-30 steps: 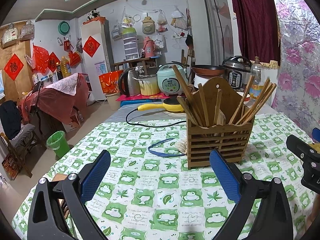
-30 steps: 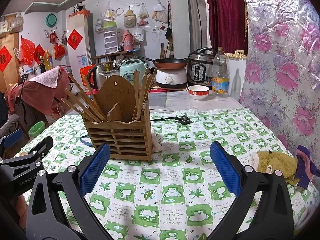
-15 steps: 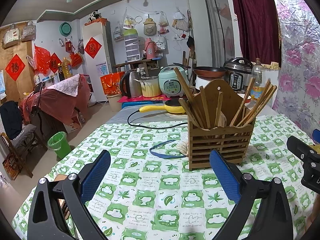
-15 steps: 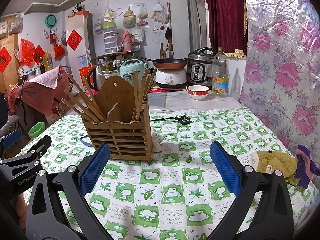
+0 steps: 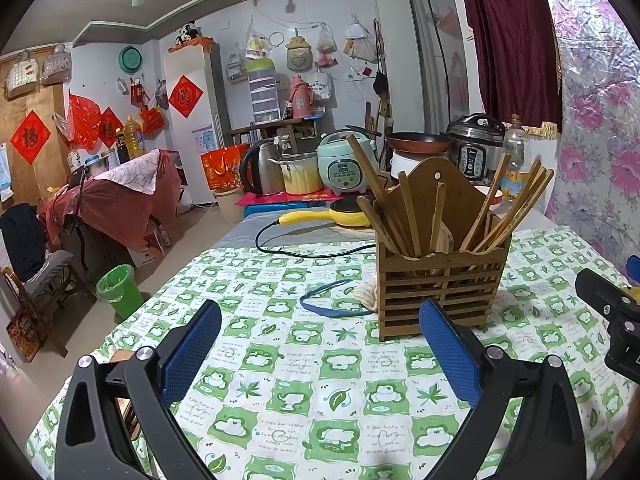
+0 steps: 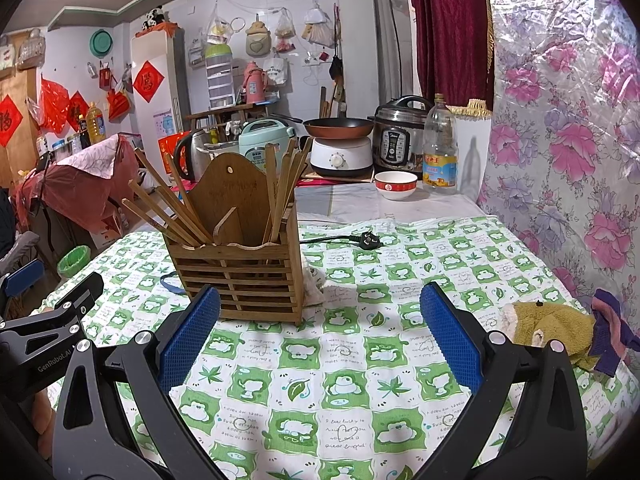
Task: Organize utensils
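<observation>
Bamboo slats form the square utensil holder (image 5: 440, 280) that stands upright on a table draped in a green-and-white checked cloth (image 5: 304, 360) printed with leaves and small cartoon figures. Long, flat-sided wooden chopsticks (image 5: 516, 208) fan out of its compartments, one bundle leaning toward 11 o'clock and another toward 1 o'clock, in front of a tall arched back panel pierced by a single hanging hole. In the left wrist view the left gripper (image 5: 320, 356) hovers above the cloth with its black arms spread wide and its blue, finely ribbed pads (image 5: 192, 352) holding nothing; the holder sits at about 1 o'clock, just past the right-hand pad. In the right wrist view the right gripper (image 6: 320, 340) is likewise spread wide and empty, with the holder (image 6: 240, 272) at about 11 o'clock, just behind its left-hand pad. A thin blue loop (image 5: 332, 300) lies flat on the cloth beside the holder. A black power cord ending in a plug (image 6: 366, 240) trails across the cloth behind it. At 3 o'clock in the right wrist view a fuzzy mustard-coloured plush toy (image 6: 548, 326) lies against crumpled purple fabric (image 6: 610, 336). Beyond the cloth, a glossy red-and-white bowl (image 6: 395, 185) stands near a clear plastic oil bottle (image 6: 439, 148).
</observation>
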Demonstrator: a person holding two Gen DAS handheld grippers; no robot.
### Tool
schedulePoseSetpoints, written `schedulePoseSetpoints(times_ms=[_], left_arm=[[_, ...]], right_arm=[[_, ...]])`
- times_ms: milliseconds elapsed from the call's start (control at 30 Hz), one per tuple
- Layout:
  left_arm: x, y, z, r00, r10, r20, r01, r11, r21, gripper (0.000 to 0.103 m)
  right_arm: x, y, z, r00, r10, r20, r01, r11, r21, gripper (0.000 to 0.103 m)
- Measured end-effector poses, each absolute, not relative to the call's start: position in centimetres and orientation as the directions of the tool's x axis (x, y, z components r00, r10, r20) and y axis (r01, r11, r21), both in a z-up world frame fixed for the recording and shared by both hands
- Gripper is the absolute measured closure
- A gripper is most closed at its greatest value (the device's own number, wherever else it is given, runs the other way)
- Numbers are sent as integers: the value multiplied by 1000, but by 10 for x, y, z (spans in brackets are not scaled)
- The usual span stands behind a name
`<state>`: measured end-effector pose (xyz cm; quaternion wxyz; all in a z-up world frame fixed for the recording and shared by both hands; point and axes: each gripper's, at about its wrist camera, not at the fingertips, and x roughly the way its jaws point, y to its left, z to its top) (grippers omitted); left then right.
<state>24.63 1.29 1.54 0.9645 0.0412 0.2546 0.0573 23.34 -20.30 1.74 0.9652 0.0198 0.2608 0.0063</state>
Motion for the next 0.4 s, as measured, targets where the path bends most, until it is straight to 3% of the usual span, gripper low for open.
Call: schedulePoseSetpoints(times_ms=[400], left_arm=[[246, 17, 16, 868, 136, -478, -87, 989, 122, 6]], right_arm=[[233, -204, 17, 864, 22, -503, -1, 999, 44, 6]])
